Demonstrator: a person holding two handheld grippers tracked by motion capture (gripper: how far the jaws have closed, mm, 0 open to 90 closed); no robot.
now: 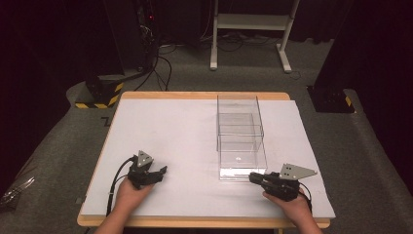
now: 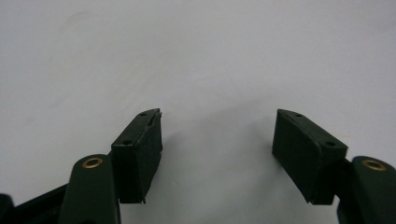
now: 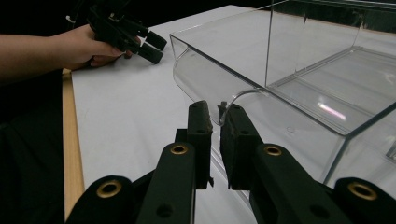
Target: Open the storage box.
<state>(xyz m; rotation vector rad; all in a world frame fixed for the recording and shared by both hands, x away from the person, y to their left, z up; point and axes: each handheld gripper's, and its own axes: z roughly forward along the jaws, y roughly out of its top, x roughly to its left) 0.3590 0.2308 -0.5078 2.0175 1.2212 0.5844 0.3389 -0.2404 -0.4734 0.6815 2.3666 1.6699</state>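
A clear plastic drawer box (image 1: 238, 114) stands right of centre on the white table (image 1: 165, 126). Its lower drawer (image 1: 242, 157) sticks out toward me. My right gripper (image 1: 253, 176) is at the drawer's front. In the right gripper view its jaws are almost together, and the notched front edge of the drawer (image 3: 299, 107) sits at the right gripper's (image 3: 217, 106) tips. My left gripper (image 1: 160, 171) rests low over the table at the near left. There the left gripper (image 2: 218, 114) is open with nothing but bare white surface between its jaws. It also appears far off as the left gripper (image 3: 152, 44).
The table's wooden edge (image 1: 204, 222) runs along the near side. Behind the table a white metal stand (image 1: 251, 22) and cables lie on the grey floor. A black-and-yellow striped base (image 1: 100, 95) sits at the far left, and a black base (image 1: 331, 100) at the far right.
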